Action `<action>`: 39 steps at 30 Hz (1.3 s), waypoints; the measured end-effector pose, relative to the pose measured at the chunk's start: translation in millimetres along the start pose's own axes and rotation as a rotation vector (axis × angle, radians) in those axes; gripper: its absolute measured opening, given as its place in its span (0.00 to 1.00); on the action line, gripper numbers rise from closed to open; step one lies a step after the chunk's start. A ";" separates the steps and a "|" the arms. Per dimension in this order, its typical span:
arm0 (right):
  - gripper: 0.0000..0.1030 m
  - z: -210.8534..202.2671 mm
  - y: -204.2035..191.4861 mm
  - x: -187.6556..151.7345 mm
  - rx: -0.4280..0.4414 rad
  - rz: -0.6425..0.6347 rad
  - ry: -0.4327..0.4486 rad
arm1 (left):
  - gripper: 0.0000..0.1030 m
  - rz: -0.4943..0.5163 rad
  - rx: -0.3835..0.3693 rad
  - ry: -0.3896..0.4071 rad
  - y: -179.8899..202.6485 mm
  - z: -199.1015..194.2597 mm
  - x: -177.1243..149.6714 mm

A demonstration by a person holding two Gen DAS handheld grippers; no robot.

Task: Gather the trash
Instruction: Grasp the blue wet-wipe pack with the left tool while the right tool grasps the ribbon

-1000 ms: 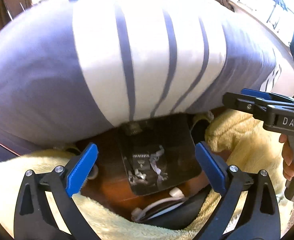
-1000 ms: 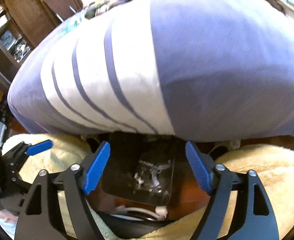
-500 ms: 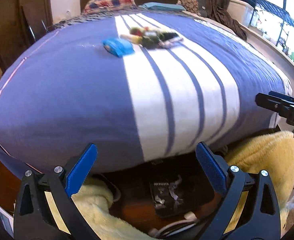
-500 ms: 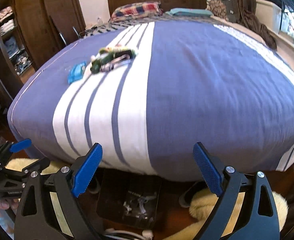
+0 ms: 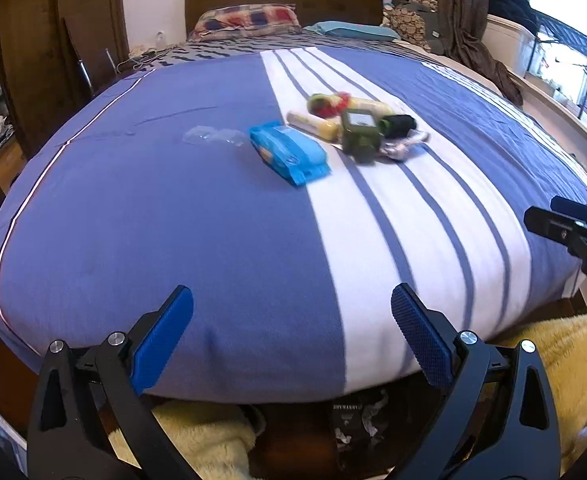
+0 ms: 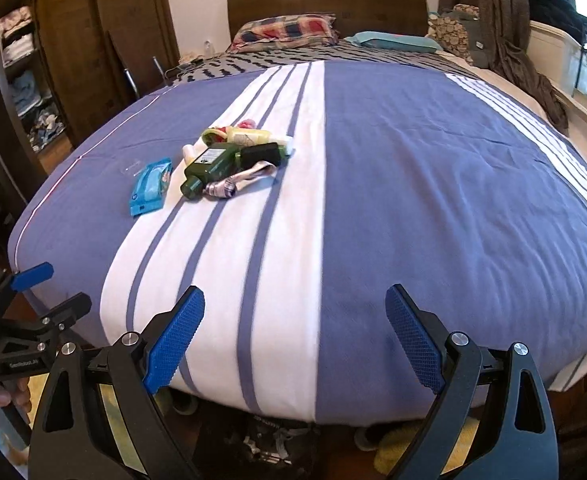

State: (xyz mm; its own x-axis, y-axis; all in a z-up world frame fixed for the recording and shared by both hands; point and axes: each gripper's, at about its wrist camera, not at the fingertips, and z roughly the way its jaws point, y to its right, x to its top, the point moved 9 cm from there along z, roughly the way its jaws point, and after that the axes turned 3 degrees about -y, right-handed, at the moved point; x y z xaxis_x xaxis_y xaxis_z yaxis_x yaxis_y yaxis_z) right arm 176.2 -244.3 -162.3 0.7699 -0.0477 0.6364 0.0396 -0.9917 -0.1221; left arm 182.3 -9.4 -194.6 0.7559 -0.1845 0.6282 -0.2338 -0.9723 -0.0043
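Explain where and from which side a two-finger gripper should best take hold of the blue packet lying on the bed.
Probably grip the blue packet across its short width near the middle, coming down from above. It lies flat on the bedspread, clear of the green bottle beside it, and looks narrow enough for the open left gripper.

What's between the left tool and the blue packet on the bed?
Nothing visible. The left tool is open at the foot of the bed, and only bare bedspread lies between it and the blue packet. The other trash sits to the packet's right.
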 end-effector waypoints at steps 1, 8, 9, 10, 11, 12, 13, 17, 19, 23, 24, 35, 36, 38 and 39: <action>0.89 6.1 -4.1 4.1 0.008 -0.009 -0.004 | 0.91 -0.004 0.006 -0.002 -3.1 3.7 3.4; 0.70 46.6 -36.1 30.1 0.067 -0.075 -0.025 | 0.91 -0.009 0.020 -0.022 -15.0 23.9 15.9; 0.68 51.2 -38.7 32.1 0.077 -0.077 -0.029 | 0.91 -0.010 0.018 -0.024 -16.2 26.6 17.9; 0.65 58.8 -43.5 35.8 0.084 -0.081 -0.035 | 0.91 -0.010 0.017 -0.026 -16.7 29.0 19.5; 0.63 64.3 -46.9 39.4 0.090 -0.085 -0.036 | 0.91 -0.010 0.016 -0.027 -17.5 31.8 22.0; 0.62 67.8 -49.7 42.4 0.094 -0.087 -0.036 | 0.91 -0.010 0.017 -0.029 -18.4 34.5 24.2; 0.59 73.6 -53.1 46.5 0.099 -0.093 -0.037 | 0.91 -0.011 0.016 -0.030 -19.3 36.6 26.2; 0.53 90.4 -59.1 58.4 0.079 -0.116 -0.042 | 0.91 -0.015 0.007 -0.032 -21.3 44.6 33.8; 0.52 95.4 -60.4 62.8 0.078 -0.119 -0.043 | 0.91 -0.017 0.000 -0.033 -21.1 47.3 36.8; 0.50 105.1 -63.4 70.3 0.069 -0.136 -0.046 | 0.91 -0.018 -0.022 -0.033 -17.5 52.9 44.9; 0.48 106.5 -64.0 70.8 0.064 -0.144 -0.045 | 0.91 -0.017 -0.026 -0.034 -16.5 54.1 46.9; 0.16 90.5 -42.5 78.7 0.061 -0.148 0.005 | 0.91 -0.020 -0.006 -0.023 -2.7 76.5 77.1; 0.16 87.5 -39.9 78.9 0.062 -0.145 0.010 | 0.91 -0.023 -0.005 -0.024 -1.7 79.3 80.4; 0.16 80.4 -34.6 79.3 0.065 -0.137 0.020 | 0.91 -0.040 0.005 -0.024 -0.8 85.3 87.8; 0.16 76.0 -31.5 79.4 0.066 -0.134 0.027 | 0.91 -0.048 0.007 -0.024 -0.6 87.5 90.7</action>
State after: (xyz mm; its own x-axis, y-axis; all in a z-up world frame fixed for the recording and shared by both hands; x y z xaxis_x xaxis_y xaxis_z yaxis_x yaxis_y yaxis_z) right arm 284.4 -207.8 -165.9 0.7378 0.0808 0.6702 0.1835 -0.9794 -0.0838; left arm 304.5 -38.1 -205.7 0.7803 -0.1408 0.6093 -0.1924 -0.9811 0.0196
